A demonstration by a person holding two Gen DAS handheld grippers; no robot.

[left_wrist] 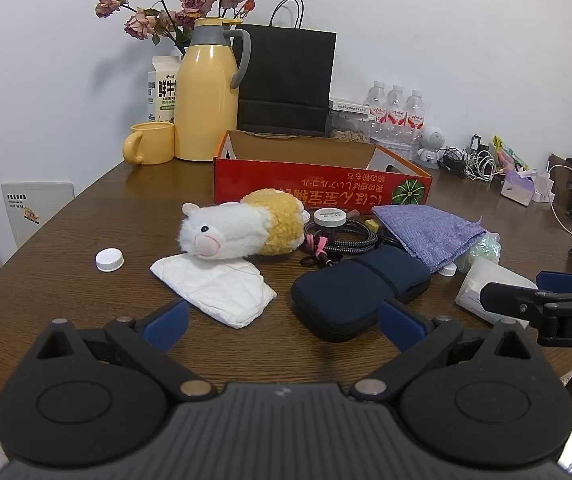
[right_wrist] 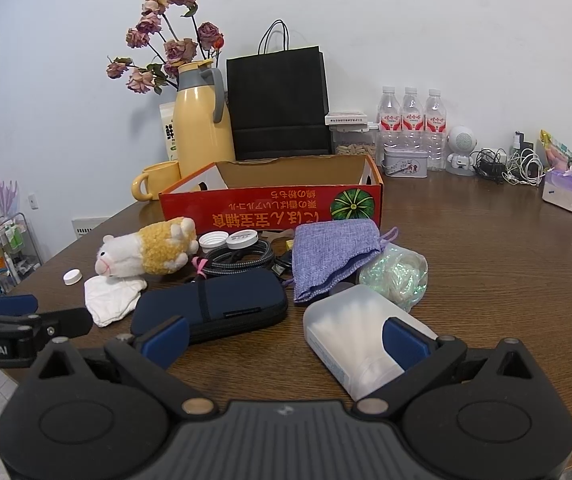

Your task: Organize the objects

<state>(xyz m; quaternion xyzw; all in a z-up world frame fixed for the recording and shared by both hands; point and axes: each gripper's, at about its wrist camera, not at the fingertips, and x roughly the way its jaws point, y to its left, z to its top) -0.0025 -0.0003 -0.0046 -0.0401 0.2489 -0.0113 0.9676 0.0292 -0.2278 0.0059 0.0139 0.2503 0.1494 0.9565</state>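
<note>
An open red cardboard box (left_wrist: 318, 192) (right_wrist: 270, 210) stands at the middle of the brown table. In front of it lie a white and yellow plush toy (left_wrist: 242, 230) (right_wrist: 146, 252), a white folded cloth (left_wrist: 216, 286) (right_wrist: 112, 296), a dark blue zip case (left_wrist: 350, 292) (right_wrist: 218, 304), a purple fabric pouch (left_wrist: 426, 232) (right_wrist: 332, 256), braided cables (left_wrist: 346, 238) (right_wrist: 242, 260), a clear plastic box of cotton swabs (right_wrist: 350, 340) (left_wrist: 482, 284) and a white cap (left_wrist: 109, 260) (right_wrist: 72, 277). My left gripper (left_wrist: 284, 324) is open and empty, just short of the cloth and case. My right gripper (right_wrist: 286, 338) is open, with its right finger beside the swab box.
At the back stand a yellow thermos (left_wrist: 208, 92), a yellow mug (left_wrist: 150, 144), a milk carton (left_wrist: 162, 88), dried roses (right_wrist: 166, 48), a black paper bag (right_wrist: 278, 104), water bottles (right_wrist: 412, 128), a tin (right_wrist: 404, 162), a small white robot figure (right_wrist: 460, 148), chargers and a tissue pack (right_wrist: 564, 190).
</note>
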